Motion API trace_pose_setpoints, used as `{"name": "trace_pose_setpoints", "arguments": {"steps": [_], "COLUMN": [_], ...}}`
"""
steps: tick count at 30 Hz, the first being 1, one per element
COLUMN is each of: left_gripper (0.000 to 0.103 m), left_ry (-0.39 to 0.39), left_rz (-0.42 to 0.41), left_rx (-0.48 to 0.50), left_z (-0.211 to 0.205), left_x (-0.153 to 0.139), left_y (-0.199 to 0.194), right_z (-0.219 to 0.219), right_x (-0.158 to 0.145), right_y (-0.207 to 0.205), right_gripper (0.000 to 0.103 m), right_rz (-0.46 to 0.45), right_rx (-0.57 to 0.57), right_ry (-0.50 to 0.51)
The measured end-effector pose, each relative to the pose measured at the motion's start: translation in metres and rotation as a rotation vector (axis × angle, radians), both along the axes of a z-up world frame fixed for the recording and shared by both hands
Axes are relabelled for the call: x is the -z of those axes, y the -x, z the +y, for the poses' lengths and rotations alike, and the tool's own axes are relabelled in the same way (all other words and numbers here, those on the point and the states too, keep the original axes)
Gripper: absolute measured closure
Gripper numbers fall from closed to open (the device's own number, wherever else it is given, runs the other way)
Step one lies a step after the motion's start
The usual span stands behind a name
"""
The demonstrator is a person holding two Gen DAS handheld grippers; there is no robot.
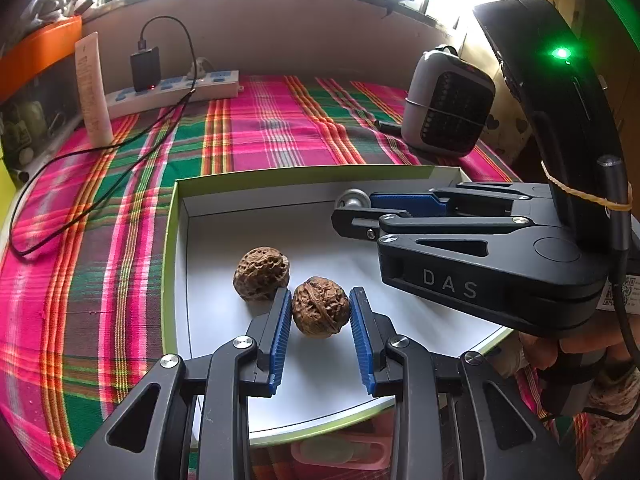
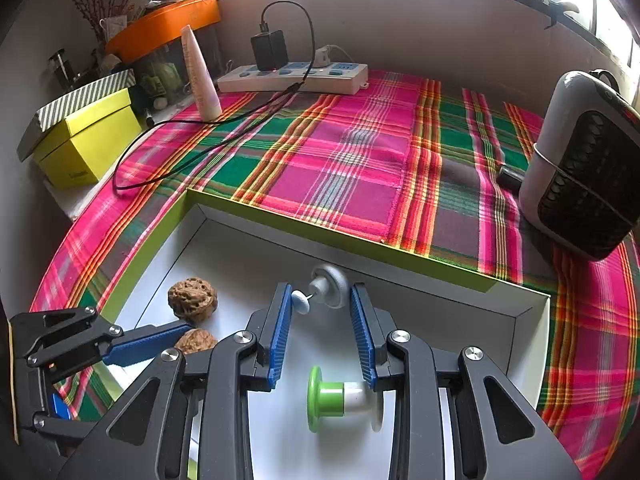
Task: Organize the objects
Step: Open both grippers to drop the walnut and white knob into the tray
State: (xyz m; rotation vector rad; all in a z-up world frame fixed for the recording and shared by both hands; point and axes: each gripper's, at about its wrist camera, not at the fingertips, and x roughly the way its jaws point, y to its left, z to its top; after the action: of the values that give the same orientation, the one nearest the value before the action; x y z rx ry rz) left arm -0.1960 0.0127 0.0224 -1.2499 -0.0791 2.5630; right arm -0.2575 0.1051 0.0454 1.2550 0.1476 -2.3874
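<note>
A white tray with a green rim lies on the plaid cloth. Two walnuts lie in it. My left gripper is open, its blue pads on either side of the near walnut, apart from it or barely touching. The second walnut lies just left. In the right wrist view, my right gripper is open around a small white and grey knob piece near the tray's far wall. A green and white spool lies under its right finger. Both walnuts show at left.
A small grey heater stands at the right on the cloth. A white power strip with a black charger and cable sits at the back, a white tube beside it. A yellow box stands far left.
</note>
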Motion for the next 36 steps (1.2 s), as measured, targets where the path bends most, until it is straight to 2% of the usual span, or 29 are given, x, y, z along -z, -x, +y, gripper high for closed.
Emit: {"name": "trace_pose_setpoints", "arguments": {"steps": [10,14,20,36], "left_gripper": [0.074,0.072,0.066,0.064], "left_ry": [0.003,0.001,0.000,-0.011], "left_rz": [0.000,0.004,0.013,0.046], "left_rx": [0.001,0.002,-0.009,-0.024], "left_z": [0.000,0.000,-0.002,-0.008], "left_x": [0.000,0.000,-0.003,-0.017], "left_y": [0.000,-0.002,-0.007,-0.030], "right_z": [0.003,0.005,0.005,0.013], "right_x": [-0.001,-0.002,-0.007,-0.025], "right_y": [0.002,0.000,-0.005,-0.038], "right_gripper": [0.071,0.059,0.058,0.058], "right_rz": [-0.007,-0.006,0.010,0.063], "right_rx": [0.022,0.030,0.036,0.069], "right_ry": [0.032,0.043,0.041,0.070]}}
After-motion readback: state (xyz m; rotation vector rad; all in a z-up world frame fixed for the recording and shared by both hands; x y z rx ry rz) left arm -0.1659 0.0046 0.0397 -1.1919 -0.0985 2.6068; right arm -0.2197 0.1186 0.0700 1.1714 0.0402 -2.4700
